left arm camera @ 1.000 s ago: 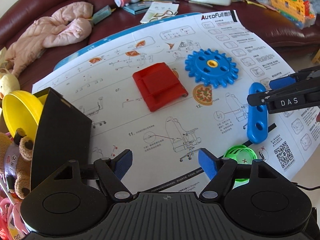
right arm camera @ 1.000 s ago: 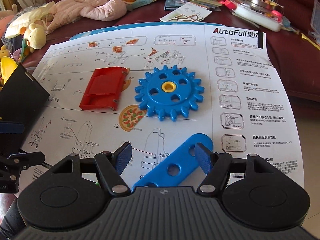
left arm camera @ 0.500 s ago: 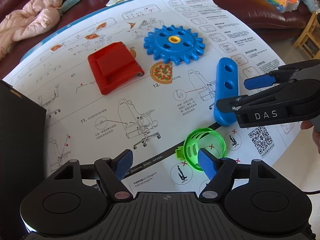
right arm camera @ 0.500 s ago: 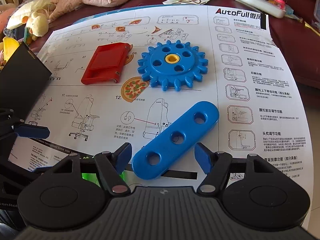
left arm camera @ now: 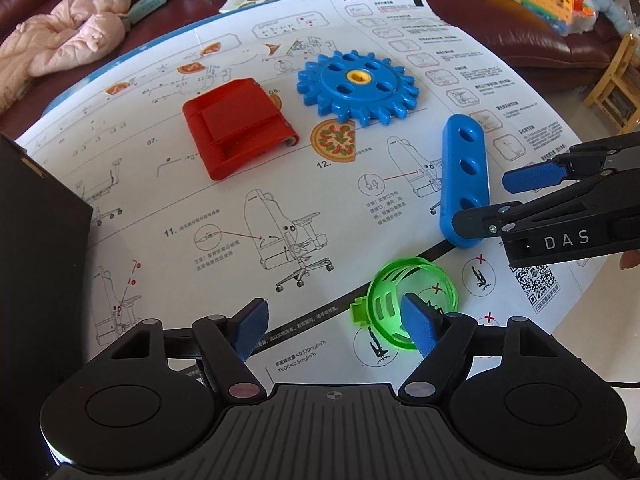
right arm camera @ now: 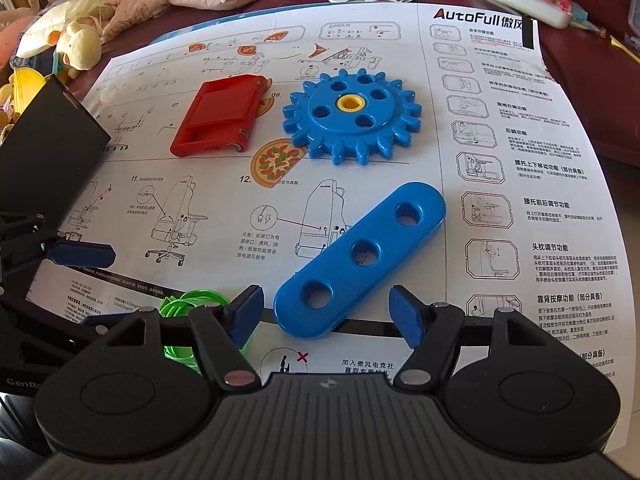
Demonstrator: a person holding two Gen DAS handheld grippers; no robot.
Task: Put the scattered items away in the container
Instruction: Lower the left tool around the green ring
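Tongs on both sides hang released over the sheet (left arm camera: 280, 216), nothing gripped yet. Right tongs (right arm camera: 326, 314) hover with their blue pads spread either side of the near end of the blue bar (right arm camera: 360, 260), which lies flat and diagonal on the paper, three holes up. Left tongs (left arm camera: 334, 328) sit low beside the green ring (left arm camera: 412, 304), whose far pad overlaps it in the left view; whether it touches, I cannot tell.

Black box (left arm camera: 40, 260), presumably the container, stands at the left edge of the sheet, well apart from the bar. Red block (left arm camera: 236, 124) and blue gear (left arm camera: 358, 86) wait further back, side by side.

For the bar, I'd say the trick is squaring up: the pads want to close across its narrow width, not along the diagonal, so a slight twist of the wrist first, then drop low enough that the pads catch the side walls rather than skate over the rounded top. Smooth plastic on paper may slide, so close gently and centred. The ring looks thin and springy; a soft pinch across its rim should do, or it could pop away.
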